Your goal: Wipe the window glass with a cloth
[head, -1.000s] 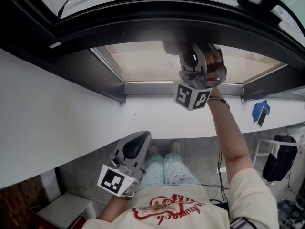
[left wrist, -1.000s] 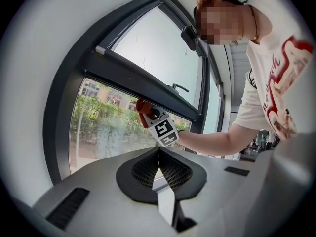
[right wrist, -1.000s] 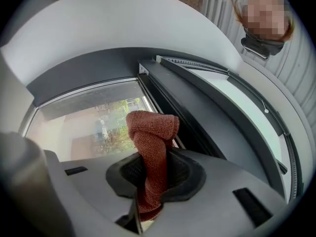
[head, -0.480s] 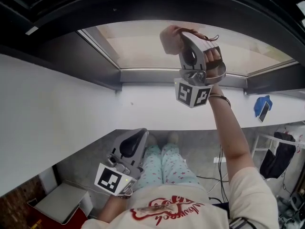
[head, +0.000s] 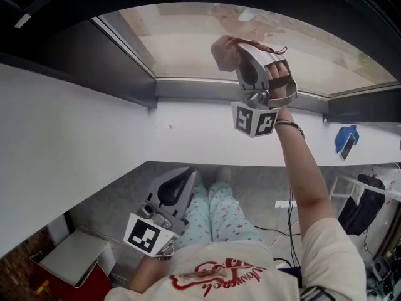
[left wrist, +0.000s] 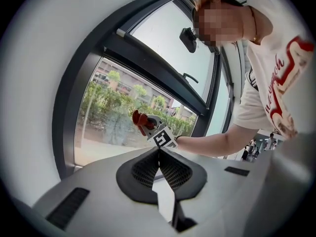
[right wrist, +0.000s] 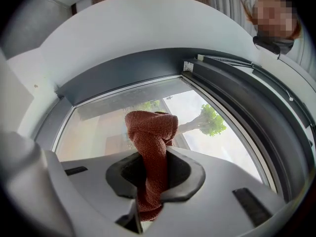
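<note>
A rust-red cloth (head: 222, 50) is bunched at the tip of my right gripper (head: 237, 50), which is shut on it. The arm is raised, and the cloth is against or very near the lower part of the window glass (head: 182, 39). In the right gripper view the cloth (right wrist: 150, 142) stands up between the jaws of that gripper (right wrist: 148, 181), in front of the glass (right wrist: 94, 127). My left gripper (head: 183, 182) hangs low by the person's legs, shut and empty. Its own view shows its closed jaws (left wrist: 159, 154) and, beyond them, the cloth (left wrist: 138, 121) at the glass (left wrist: 106, 120).
A dark window frame (head: 113, 74) borders the glass, with a white sill (head: 94, 143) below it. A blue holder with a phone (head: 343, 144) hangs at the right. A red box (head: 75, 271) and a black bag (head: 366, 202) sit on the floor.
The head view has tilted up, so more glass shows. The right gripper with the cloth now stands higher against the pane. The left gripper has barely moved.
</note>
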Demonstrator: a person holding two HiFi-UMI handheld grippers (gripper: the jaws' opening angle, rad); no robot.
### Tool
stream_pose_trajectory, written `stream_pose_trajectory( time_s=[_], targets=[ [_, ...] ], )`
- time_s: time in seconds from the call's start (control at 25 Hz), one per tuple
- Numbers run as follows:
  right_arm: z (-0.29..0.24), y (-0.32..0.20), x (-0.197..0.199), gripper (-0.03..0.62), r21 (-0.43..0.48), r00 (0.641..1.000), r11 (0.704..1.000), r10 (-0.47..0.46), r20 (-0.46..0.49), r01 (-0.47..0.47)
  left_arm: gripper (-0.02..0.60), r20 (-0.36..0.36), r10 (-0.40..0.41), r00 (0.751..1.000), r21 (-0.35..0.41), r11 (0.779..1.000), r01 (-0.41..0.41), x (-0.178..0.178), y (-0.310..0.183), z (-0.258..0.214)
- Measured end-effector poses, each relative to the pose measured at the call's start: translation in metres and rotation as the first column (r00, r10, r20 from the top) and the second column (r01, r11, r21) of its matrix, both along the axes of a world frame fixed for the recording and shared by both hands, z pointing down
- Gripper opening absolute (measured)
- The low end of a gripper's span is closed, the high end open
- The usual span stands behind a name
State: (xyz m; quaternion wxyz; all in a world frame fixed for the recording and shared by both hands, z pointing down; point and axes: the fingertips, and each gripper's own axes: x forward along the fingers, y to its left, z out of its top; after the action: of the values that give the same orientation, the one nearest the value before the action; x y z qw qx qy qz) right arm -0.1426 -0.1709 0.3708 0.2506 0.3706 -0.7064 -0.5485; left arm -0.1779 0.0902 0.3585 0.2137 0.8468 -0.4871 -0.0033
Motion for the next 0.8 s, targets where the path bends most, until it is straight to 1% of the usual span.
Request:
stream_pose_trajectory(
  time_s=[0.2,0.32,0.6,0.8],
  targets=[
    [0.011,-0.001,0.002,0.064,-0.022,1.0,1.0,0.006,-0.009,-0.006,0.021,-0.003,-0.016,1.0,-0.003,1.0,0.016,-0.001,0.001,-0.002],
    [0.022,-0.002,0.003,0.064,-0.044,1.0,0.999,0.008,-0.022,-0.009,0.021,-0.03,-0.024,0.999,-0.006,1.0,0.024,0.001,0.001,-0.003],
    [0.046,-0.002,0.004,0.064,-0.085,0.998,0.996,0.007,-0.063,-0.012,0.021,-0.053,0.0,0.999,0.003,1.0,0.0,0.014,0.001,-0.007],
    [0.067,-0.002,0.005,0.064,-0.106,0.996,0.994,0.01,-0.09,-0.02,0.021,-0.051,0.004,0.999,-0.021,1.0,-0.005,0.011,0.006,0.001]
  ],
)
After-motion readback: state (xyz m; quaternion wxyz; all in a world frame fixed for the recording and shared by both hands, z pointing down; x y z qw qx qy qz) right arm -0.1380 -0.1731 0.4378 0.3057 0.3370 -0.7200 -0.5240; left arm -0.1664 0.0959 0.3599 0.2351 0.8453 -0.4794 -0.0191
